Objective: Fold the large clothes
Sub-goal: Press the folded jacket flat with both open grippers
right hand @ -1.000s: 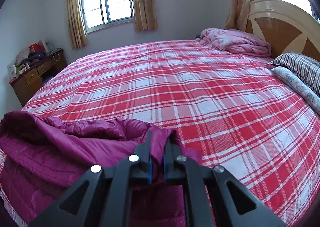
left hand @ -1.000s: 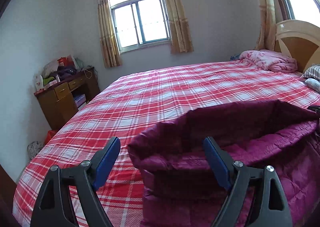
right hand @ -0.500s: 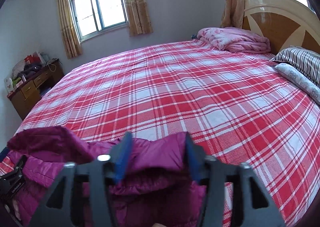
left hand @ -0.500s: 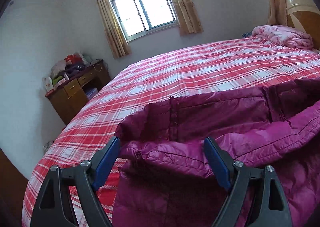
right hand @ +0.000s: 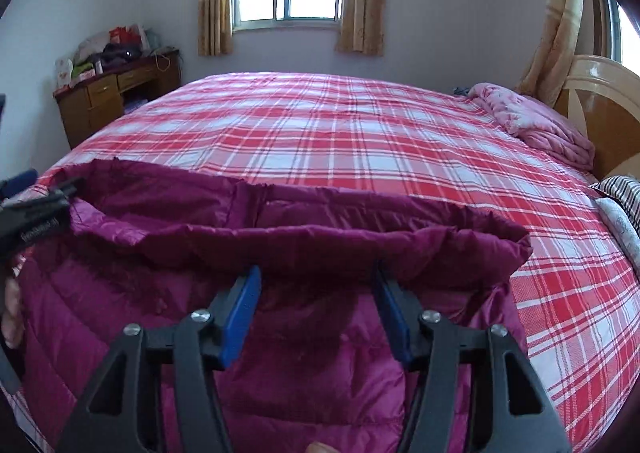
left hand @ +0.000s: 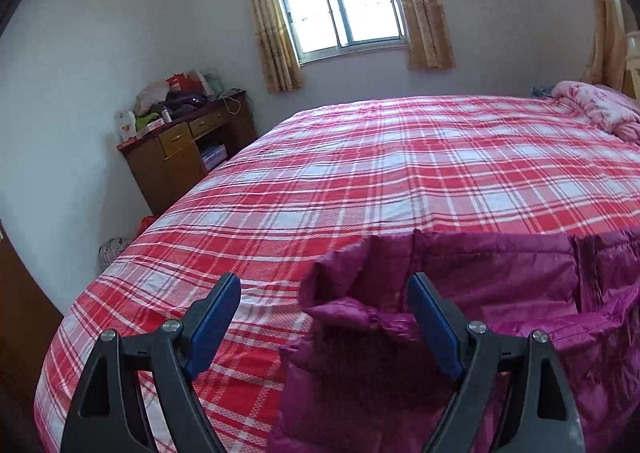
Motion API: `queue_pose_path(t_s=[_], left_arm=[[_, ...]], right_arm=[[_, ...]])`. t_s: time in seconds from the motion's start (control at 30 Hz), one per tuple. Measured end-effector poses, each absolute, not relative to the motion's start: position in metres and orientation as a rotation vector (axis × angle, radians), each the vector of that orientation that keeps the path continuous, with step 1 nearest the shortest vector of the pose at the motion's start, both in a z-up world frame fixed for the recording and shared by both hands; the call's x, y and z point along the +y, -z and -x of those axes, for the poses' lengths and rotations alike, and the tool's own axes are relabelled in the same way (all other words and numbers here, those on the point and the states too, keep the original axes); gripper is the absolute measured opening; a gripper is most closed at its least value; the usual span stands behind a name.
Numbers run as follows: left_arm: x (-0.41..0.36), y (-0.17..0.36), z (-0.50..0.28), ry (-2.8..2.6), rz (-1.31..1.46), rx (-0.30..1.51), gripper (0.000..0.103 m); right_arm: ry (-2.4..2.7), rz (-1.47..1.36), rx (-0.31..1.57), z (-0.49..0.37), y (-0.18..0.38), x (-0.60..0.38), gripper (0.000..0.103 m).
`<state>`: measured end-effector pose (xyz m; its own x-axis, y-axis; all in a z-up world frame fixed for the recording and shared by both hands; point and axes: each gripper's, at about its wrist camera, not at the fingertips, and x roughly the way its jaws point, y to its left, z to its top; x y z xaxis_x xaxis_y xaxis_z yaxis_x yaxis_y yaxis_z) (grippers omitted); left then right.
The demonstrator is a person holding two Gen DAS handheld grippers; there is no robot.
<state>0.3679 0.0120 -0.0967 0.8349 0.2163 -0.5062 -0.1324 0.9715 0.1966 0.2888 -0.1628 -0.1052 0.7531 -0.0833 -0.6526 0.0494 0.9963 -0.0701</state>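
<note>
Folding is mid-step, I judge: the magenta puffer jacket [right hand: 312, 337] lies on the near edge of the plaid bed [right hand: 360, 141], its far edge doubled over. My right gripper [right hand: 318, 305] has just been closing but clamps nothing; my left gripper [left hand: 324, 317] stands apart over the jacket's corner. Next I need fresh holds on that fold.

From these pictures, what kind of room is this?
A bedroom, most likely: a large bed with a headboard, a folded pink quilt, and a cluttered wooden desk.
</note>
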Motion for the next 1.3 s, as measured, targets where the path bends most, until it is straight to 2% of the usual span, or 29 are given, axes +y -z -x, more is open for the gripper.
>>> queue_pose_path(t_s=[0.17,0.23,0.4,0.5,0.73,1.3], left_arm=[[0.007,0.087,-0.342,-0.139,-0.133,0.504,0.086],[-0.008,0.089,-0.333,-0.102,-0.164,0.488,0.086],[-0.045,0.099,-0.335,-0.043,-0.277,0.491,0.089],[-0.053,0.107,-0.354,-0.058,-0.311,0.536,0.089],[-0.043,0.142,-0.387,-0.117,-0.279,0.660,0.089],[-0.048,0.172,-0.407,-0.094,-0.274,0.749,0.093]], right_arm=[[0.119,-0.011,0.774,-0.308,0.115,-0.179,0.061],[0.138,-0.042,0.785,-0.313,0.116,-0.186,0.066],[0.163,-0.118,0.814,-0.320,0.122,-0.197,0.068],[0.176,-0.109,0.815,-0.316,0.122,-0.194,0.069],[0.105,-0.047,0.744,-0.307,0.109,-0.161,0.082],[0.126,-0.075,0.829,-0.320,0.145,-0.165,0.088]])
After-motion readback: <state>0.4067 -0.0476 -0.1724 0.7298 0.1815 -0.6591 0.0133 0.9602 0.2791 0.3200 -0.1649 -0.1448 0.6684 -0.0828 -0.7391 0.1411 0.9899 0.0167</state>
